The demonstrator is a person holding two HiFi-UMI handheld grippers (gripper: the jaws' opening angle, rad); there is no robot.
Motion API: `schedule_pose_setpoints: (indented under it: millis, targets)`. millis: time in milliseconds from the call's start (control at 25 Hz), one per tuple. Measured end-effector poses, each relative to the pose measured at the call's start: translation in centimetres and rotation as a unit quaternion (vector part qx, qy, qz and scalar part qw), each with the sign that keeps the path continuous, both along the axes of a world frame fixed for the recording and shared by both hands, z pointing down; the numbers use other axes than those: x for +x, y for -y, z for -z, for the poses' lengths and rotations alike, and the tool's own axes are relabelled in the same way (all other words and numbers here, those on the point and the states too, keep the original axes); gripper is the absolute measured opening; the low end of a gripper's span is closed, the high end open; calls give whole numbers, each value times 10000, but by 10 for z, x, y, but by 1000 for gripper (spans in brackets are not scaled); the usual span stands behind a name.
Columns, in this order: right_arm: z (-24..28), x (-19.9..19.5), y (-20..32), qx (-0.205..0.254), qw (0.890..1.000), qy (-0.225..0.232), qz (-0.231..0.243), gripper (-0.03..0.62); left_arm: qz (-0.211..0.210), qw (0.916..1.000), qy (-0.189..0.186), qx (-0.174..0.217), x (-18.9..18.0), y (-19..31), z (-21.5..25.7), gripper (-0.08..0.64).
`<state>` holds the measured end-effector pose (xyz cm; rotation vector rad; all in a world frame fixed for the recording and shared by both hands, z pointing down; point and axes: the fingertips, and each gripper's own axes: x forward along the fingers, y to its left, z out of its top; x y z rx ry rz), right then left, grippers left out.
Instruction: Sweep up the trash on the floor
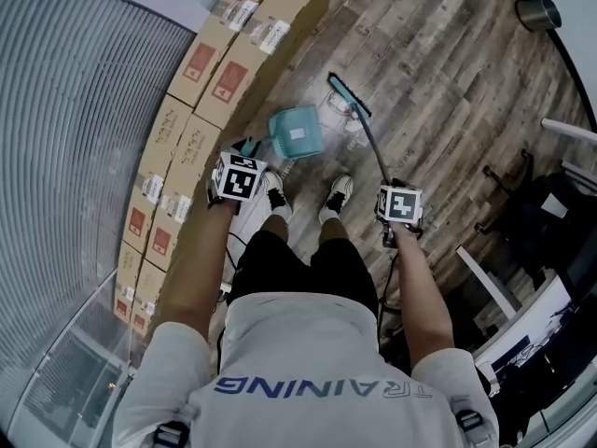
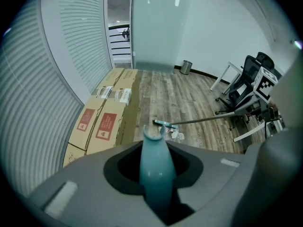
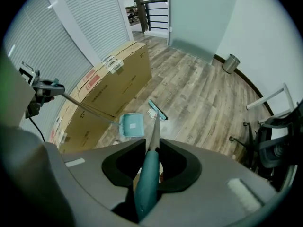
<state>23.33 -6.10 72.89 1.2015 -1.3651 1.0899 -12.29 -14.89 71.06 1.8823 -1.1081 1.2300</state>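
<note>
My left gripper (image 1: 235, 177) is shut on the teal dustpan handle (image 2: 156, 174). The teal dustpan (image 1: 297, 132) rests on the wood floor just ahead of the person's shoes. My right gripper (image 1: 399, 205) is shut on the broom's teal grip (image 3: 147, 183), and the thin pole runs forward and down to the broom head (image 1: 348, 94). The broom head (image 3: 157, 109) lies just beyond the dustpan (image 3: 132, 125). Small white scraps of trash (image 1: 343, 112) lie against the broom head, and more scraps (image 2: 177, 135) lie near it toward the pan.
Cardboard boxes (image 1: 215, 73) line the curved slatted wall on the left. A metal bin (image 1: 539, 12) stands at the far right corner. Office chairs and white desk legs (image 1: 550, 213) crowd the right side. The person's shoes (image 1: 336, 197) stand just behind the dustpan.
</note>
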Motion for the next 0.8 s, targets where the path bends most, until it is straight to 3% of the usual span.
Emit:
schedule_pose_setpoints:
  millis: [280,560,800]
  targets:
    - [11,-57,-30,-234,9966,712,332,104,13,10000,-7,2,-2,0,-2,95]
    - [19,-102,-62,-492,9852,1624,-257,104,-6,10000,-13,-6,-1,1,0,95]
    - [24,-106,-65,-463,9824,1744,-474,104,-3,10000,-24,-18,-3,-1,-1,95]
